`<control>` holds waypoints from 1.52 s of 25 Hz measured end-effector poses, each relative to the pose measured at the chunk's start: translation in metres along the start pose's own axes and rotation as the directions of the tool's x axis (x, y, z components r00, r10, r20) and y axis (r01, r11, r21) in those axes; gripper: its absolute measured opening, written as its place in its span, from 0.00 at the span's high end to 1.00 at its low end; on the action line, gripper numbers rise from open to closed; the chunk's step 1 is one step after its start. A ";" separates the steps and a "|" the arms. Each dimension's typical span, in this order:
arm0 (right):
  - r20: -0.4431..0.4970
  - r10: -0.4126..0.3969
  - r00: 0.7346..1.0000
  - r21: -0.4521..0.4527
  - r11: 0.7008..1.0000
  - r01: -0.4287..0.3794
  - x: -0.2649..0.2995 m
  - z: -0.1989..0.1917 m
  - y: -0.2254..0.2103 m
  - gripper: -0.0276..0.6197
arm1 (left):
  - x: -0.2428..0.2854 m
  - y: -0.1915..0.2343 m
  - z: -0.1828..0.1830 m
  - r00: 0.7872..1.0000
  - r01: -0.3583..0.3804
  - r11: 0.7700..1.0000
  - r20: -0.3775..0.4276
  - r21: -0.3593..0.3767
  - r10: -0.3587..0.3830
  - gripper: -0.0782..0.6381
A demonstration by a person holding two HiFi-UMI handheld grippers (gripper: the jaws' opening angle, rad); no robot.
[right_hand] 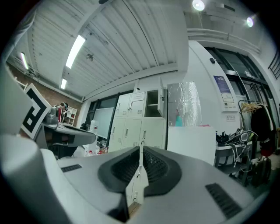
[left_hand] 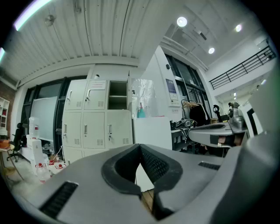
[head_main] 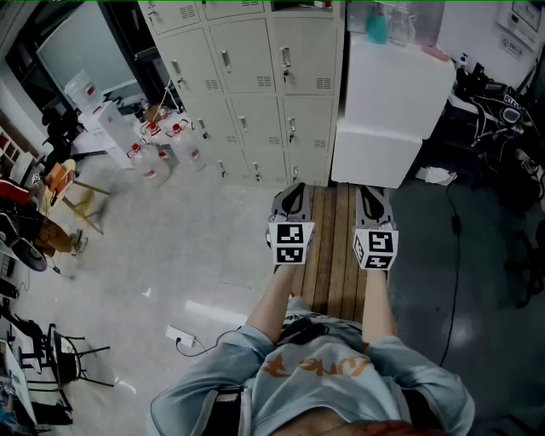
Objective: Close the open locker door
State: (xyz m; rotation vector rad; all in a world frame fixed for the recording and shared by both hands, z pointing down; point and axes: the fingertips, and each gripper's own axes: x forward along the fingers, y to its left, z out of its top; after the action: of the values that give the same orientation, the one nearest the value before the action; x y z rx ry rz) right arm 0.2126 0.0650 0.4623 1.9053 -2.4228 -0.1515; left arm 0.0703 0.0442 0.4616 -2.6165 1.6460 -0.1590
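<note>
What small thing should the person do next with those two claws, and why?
Probably step toward the lockers and lift the right gripper toward the open door on the top row. Both it and the left gripper are shut, empty, and held well short of the lockers, so nothing can reach that door yet.

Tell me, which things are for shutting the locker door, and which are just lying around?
For the job:
- open locker door
- lockers
- left gripper and right gripper, both shut and empty

Just lying around:
- bottles on the floor
- white box beside the lockers
- teal bottle on that box
- power strip
- cables
</note>
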 end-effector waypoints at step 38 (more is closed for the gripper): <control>0.151 0.099 0.984 0.067 0.992 -0.110 0.126 0.053 -0.014 0.89 | 0.095 0.074 0.048 0.997 0.016 0.990 0.080 -0.141 -0.004 0.87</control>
State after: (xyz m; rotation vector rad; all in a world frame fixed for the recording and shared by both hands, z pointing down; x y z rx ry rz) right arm 0.1909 -0.0586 0.4063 1.8529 -2.6537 -0.2068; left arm 0.0499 -0.0743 0.4130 -2.6937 1.6772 0.0631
